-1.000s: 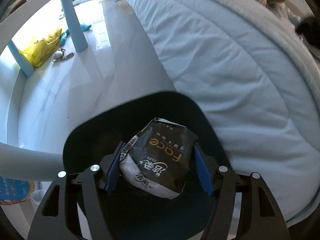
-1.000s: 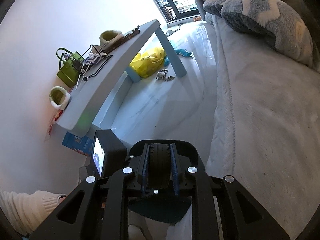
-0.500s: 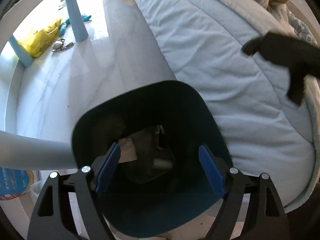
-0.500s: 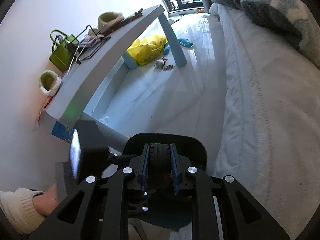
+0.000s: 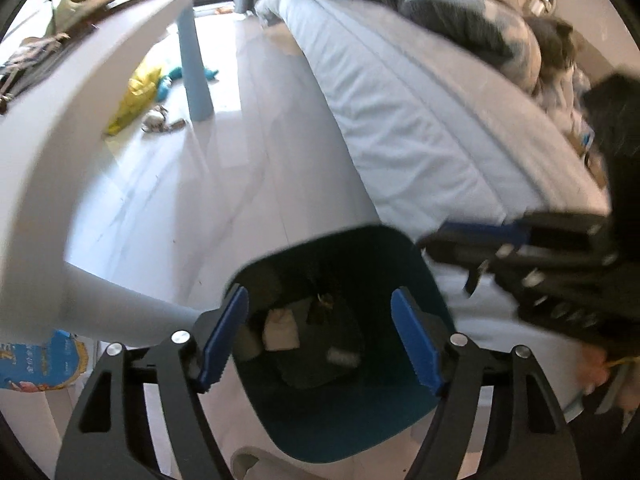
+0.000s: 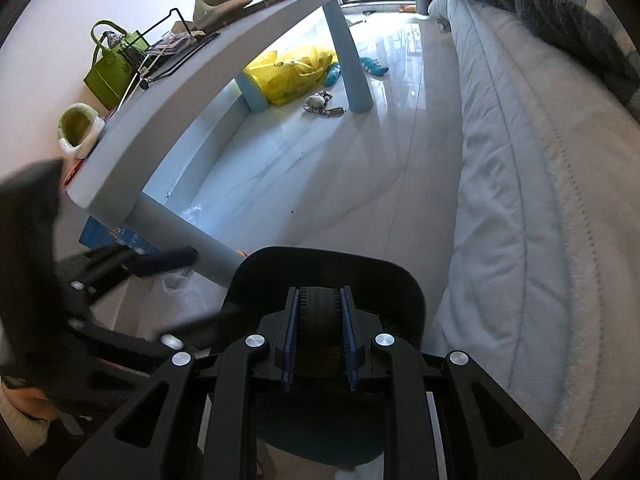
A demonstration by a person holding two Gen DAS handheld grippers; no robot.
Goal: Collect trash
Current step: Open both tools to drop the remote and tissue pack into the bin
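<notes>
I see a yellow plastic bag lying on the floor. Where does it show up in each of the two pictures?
Left wrist view: the yellow bag lies upper left, under the table, left of the blue table leg.
Right wrist view: the yellow bag lies top centre, left of the same leg.
Shared landmark: that blue table leg.

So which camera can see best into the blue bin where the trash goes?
The left wrist view. It looks straight down into the open bin, so the trash at the bottom shows. In the right wrist view only the bin's rim shows, and the right gripper, shut on a small tyre, blocks the inside.
</notes>
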